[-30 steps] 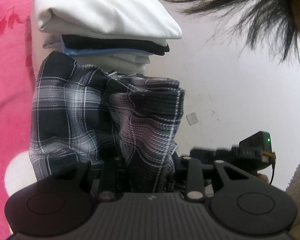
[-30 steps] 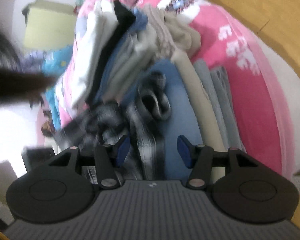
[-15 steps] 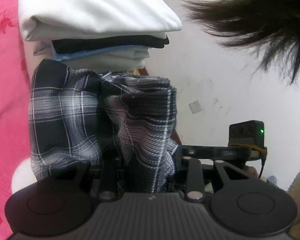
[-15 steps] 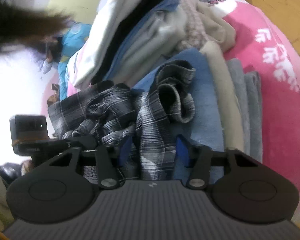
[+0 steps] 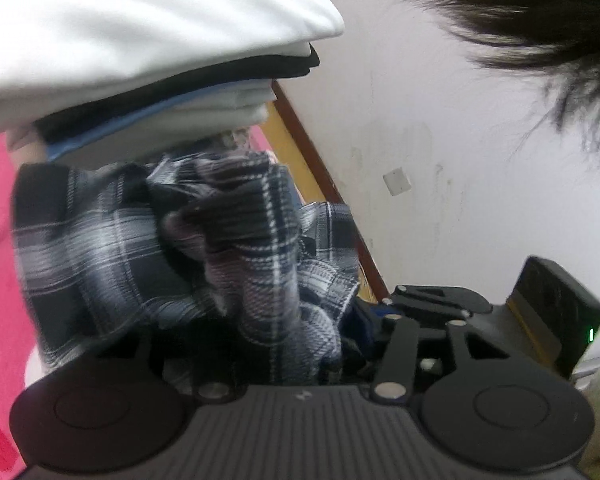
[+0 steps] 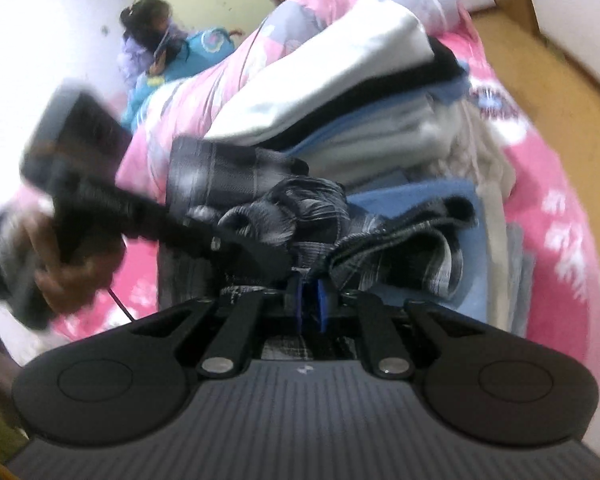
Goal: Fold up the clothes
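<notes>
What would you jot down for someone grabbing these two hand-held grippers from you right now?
Right gripper: shut on the plaid shirt, blue pads pinching a bunch of it.
Left gripper: jaws opening, plaid cloth between them.
The shirt is bunched and unfolded, held up in front of the folded stack on the pink bed; more folded pieces lie beside it.
Done: the stack.
Left: spread the shirt, fold it, add it to the stack.
</notes>
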`<state>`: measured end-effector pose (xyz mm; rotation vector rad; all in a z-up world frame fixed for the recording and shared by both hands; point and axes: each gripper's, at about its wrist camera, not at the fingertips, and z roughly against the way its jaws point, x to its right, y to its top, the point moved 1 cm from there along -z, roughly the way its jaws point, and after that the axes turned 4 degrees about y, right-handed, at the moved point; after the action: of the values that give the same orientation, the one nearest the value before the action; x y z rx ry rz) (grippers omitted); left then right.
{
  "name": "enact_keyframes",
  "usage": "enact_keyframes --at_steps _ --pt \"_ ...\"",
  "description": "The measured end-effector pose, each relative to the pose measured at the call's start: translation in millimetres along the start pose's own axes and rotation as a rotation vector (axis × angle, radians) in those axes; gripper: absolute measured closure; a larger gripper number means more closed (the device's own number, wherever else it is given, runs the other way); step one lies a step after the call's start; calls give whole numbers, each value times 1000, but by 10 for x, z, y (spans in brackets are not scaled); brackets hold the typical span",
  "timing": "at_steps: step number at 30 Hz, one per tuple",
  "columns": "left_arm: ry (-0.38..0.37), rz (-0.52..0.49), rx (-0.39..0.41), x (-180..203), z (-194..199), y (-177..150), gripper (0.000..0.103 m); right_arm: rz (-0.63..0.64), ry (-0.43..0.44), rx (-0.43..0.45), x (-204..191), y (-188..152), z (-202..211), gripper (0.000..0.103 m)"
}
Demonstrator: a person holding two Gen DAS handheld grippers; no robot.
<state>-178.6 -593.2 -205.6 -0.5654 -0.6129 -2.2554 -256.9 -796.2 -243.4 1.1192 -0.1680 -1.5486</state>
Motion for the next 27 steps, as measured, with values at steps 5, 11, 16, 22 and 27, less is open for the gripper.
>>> enact_keyframes --at_steps 5,11,16,22,27 --pt "53 34 -61 144 -111 146 36 85 -23 14 -95 -20 39 90" --pt "190 37 -116 323 -222 231 36 264 -80 26 -278 -75 9 88" --pt "319 69 -154 372 -350 291 50 486 -142 37 -498 -175 -34 88" --pt "346 84 -142 336 -348 311 67 494 -108 65 -392 -175 110 89" --pt "312 63 -78 316 -236 249 70 83 43 110 314 -41 474 66"
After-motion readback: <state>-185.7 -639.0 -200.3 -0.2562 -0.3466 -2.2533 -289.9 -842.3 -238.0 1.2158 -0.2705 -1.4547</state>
